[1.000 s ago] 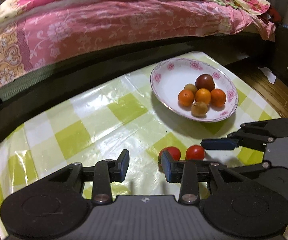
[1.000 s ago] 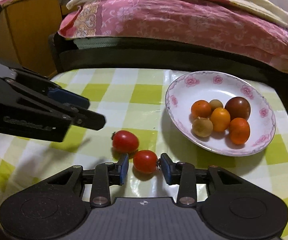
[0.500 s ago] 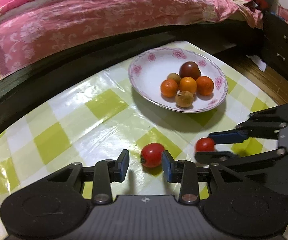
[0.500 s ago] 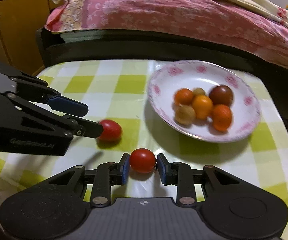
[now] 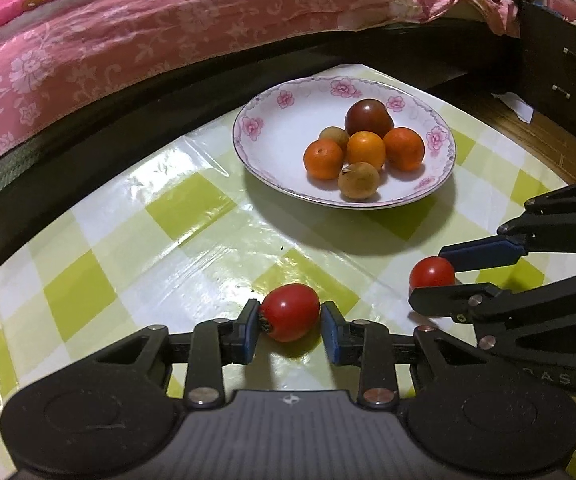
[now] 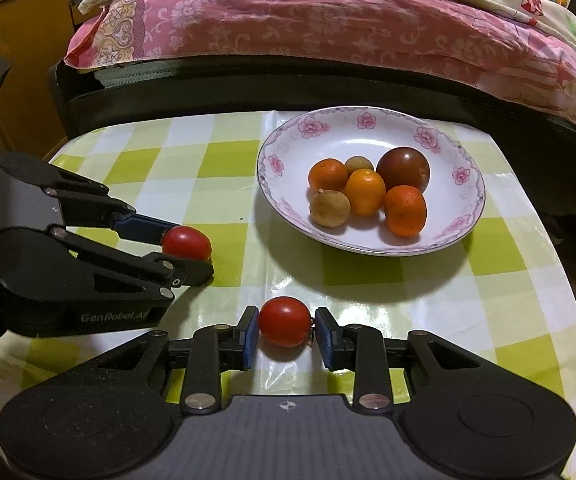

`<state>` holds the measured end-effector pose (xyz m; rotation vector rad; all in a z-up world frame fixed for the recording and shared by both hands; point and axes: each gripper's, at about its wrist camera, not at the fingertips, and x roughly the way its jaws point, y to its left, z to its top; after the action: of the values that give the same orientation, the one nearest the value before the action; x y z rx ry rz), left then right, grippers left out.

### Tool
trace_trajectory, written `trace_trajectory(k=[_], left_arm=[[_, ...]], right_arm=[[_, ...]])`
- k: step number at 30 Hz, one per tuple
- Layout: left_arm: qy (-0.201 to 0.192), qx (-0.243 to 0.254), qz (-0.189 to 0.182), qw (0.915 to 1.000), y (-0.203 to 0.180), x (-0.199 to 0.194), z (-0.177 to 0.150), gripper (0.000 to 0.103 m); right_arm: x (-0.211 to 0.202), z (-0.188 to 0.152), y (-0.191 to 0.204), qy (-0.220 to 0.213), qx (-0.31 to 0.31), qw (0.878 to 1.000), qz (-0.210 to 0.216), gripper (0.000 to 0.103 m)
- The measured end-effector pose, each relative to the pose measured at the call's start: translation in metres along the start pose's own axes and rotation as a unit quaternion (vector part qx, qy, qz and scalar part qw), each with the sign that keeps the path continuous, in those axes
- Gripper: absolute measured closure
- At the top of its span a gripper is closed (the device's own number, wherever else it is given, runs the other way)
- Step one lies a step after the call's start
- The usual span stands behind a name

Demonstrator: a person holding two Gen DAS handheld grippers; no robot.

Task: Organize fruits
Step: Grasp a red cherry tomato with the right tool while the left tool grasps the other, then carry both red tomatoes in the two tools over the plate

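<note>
Two claws, two red tomatoes. My left claw (image 5: 289, 326) is narrowed around the left tomato (image 5: 290, 312): the blue pad by the stem end touches it, the other pad sits just beside the skin, and I cannot tell whether it presses. My right claw (image 6: 283, 330) brackets the right tomato (image 6: 284, 321) the same way, one pad against the fruit, the other at most a sliver off near the stem; I cannot tell if that grip is firm either. Both tomatoes sit low over the desk (image 6: 215, 160) with its green-checked cover, in front of the flowered plate (image 6: 368, 120). On that plate I see three orange fruits (image 6: 364, 192), two small brown ones and one dark red one, clustered and touching. Beyond the desk lies a bed with a pink quilt (image 6: 328, 20). On the left claw's side, seen from my right wrist camera, I read "GenRobot.AI" (image 6: 113, 316).
</note>
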<state>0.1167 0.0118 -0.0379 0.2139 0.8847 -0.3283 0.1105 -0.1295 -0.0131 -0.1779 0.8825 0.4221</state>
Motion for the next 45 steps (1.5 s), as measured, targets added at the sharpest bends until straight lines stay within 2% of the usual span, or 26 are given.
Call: trace_trajectory(k=[11, 19, 30, 45], left_arm=[[0.001, 0.004, -0.004, 1.0, -0.008, -0.018, -0.008, 0.064], [0.014, 0.013, -0.021, 0.9996, -0.025, -0.04, -0.026, 0.064], [0.031, 0.025, -0.022, 0.999, -0.05, -0.062, -0.053, 0.064], [0.039, 0.024, -0.013, 0.9989, -0.069, -0.074, -0.067, 0.064]], right_arm=[[0.0, -0.003, -0.003, 0.003, 0.001, 1.0, -0.006, 0.08], [-0.022, -0.011, 0.005, 0.0, -0.005, 1.0, -0.008, 0.08], [-0.049, -0.047, 0.018, 0.036, -0.007, 0.999, -0.026, 0.08], [-0.066, -0.067, 0.031, 0.041, 0.004, 0.999, -0.034, 0.08]])
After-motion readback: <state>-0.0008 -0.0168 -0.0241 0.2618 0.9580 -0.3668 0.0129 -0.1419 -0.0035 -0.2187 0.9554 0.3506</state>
